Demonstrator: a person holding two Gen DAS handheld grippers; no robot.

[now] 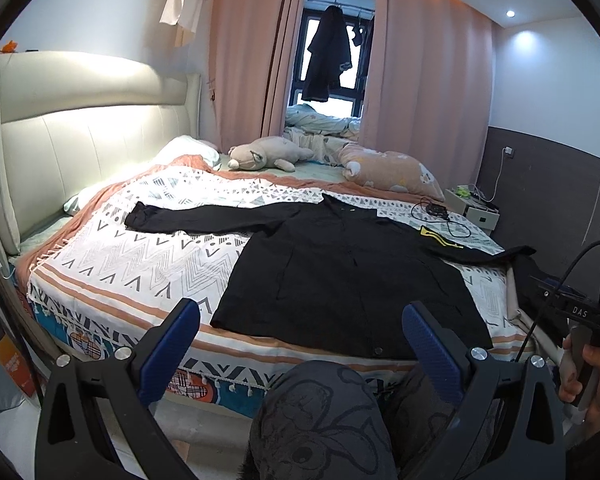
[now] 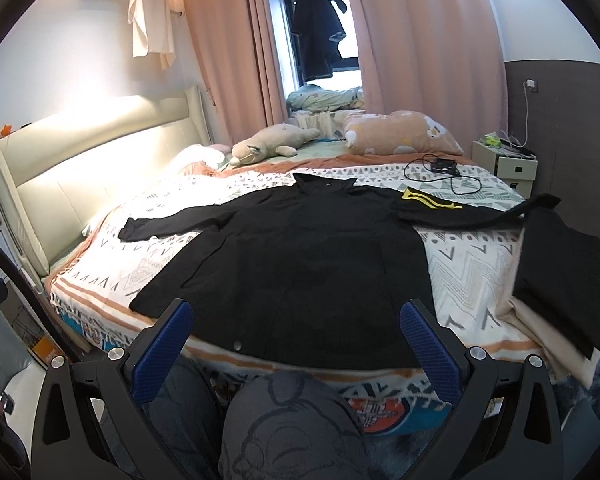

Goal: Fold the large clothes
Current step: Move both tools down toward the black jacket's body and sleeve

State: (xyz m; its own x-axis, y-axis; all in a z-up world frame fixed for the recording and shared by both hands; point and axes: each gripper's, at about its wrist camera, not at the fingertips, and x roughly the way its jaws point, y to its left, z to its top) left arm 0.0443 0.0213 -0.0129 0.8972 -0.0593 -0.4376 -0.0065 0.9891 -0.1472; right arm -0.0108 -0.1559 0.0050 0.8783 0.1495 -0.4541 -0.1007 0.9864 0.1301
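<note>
A large black long-sleeved shirt [image 1: 340, 272] [image 2: 300, 268] lies spread flat, front up, on the patterned bedspread [image 1: 140, 256] [image 2: 472, 252], both sleeves stretched out sideways. A yellow-marked patch [image 1: 440, 238] [image 2: 430, 200] shows on its right sleeve. My left gripper [image 1: 302, 320] hangs open before the bed's near edge, close to the shirt's hem, holding nothing. My right gripper [image 2: 296, 320] is open too, just short of the hem and empty. A person's knee in printed dark trousers [image 1: 324, 420] [image 2: 292, 428] sits below both grippers.
A folded black garment [image 2: 560, 276] rests on the bed's right corner. A plush toy [image 1: 264, 154] [image 2: 268, 144], a pillow [image 1: 392, 170] [image 2: 400, 132], and a black device with cable [image 1: 438, 210] [image 2: 444, 166] lie at the far side. A padded headboard [image 1: 84, 120] stands left, a nightstand [image 2: 504, 162] far right.
</note>
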